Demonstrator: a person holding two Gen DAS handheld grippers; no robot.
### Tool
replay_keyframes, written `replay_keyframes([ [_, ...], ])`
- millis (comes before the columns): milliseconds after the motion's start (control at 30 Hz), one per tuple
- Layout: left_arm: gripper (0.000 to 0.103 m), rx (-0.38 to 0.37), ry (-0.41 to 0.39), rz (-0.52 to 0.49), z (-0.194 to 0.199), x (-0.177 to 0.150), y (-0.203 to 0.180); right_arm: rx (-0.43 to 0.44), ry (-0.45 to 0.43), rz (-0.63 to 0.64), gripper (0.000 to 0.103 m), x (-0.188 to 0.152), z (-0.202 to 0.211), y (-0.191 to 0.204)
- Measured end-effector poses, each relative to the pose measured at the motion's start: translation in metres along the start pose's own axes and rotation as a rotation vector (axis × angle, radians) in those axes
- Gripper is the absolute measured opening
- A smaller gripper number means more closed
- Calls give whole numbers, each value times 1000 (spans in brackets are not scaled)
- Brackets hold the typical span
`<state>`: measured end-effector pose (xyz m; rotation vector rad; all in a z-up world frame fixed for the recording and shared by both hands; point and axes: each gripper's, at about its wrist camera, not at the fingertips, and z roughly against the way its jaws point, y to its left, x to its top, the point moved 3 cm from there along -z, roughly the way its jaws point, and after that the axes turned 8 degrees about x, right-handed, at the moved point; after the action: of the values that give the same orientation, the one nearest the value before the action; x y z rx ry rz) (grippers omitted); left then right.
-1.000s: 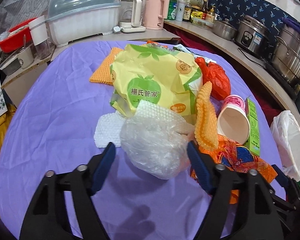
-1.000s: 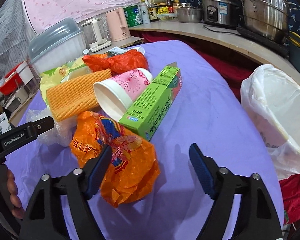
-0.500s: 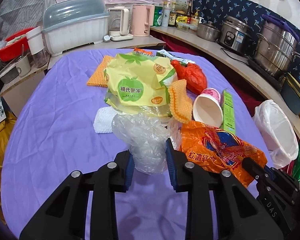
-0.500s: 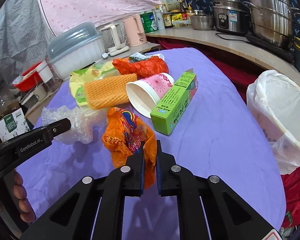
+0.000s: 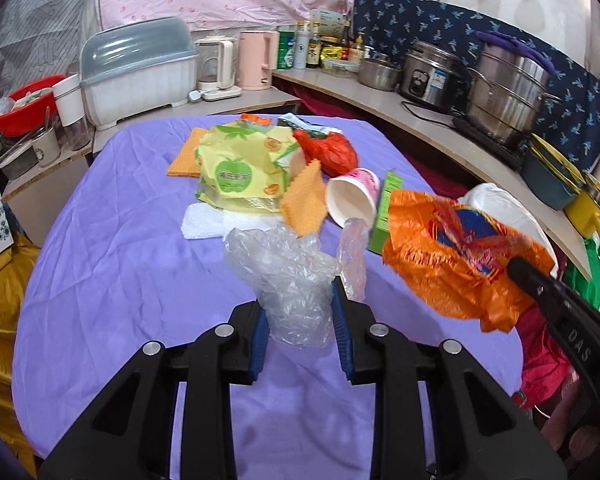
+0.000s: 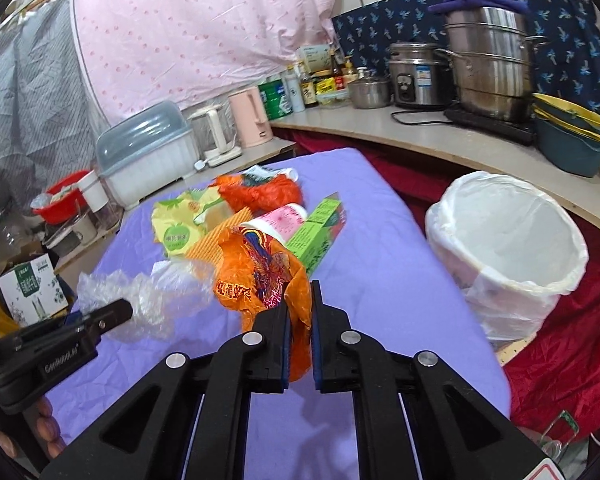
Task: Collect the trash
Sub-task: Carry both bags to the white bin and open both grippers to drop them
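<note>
My left gripper (image 5: 298, 300) is shut on a crumpled clear plastic bag (image 5: 288, 268) and holds it above the purple table (image 5: 120, 260). My right gripper (image 6: 300, 304) is shut on an orange printed plastic bag (image 6: 260, 272), lifted off the table; that bag also shows at the right of the left wrist view (image 5: 456, 264). The clear bag shows at the left of the right wrist view (image 6: 140, 300). A bin lined with a white bag (image 6: 508, 248) stands to the right of the table. A yellow-green bag (image 5: 240, 168), a paper cup (image 5: 352, 200), a green box (image 6: 316, 236), a red bag (image 5: 332, 152) and orange mesh pads (image 5: 304, 204) lie on the table.
A white foam sheet (image 5: 204, 224) lies by the yellow bag. A dish rack with grey lid (image 5: 136, 72), kettles (image 5: 256, 60) and a red basin (image 5: 24, 104) stand behind the table. Pots and a rice cooker (image 6: 420, 72) line the curved counter (image 6: 440, 148) at the right.
Both grippers closed from open, the left on the clear bag and the right on the orange bag. Both then lifted their bags off the table and pulled back.
</note>
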<state>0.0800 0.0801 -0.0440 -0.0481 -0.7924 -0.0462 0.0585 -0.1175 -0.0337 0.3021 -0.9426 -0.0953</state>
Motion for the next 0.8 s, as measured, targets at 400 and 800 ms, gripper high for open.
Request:
replay_keyframes([
  [400,27,-105,-40,-117,24,-1,-73,-101,-98,-88,7,4,56,-58],
  [800,27,-210,-71,-219,13,29,-175,-234,-172,-169,7,25,77,-144],
])
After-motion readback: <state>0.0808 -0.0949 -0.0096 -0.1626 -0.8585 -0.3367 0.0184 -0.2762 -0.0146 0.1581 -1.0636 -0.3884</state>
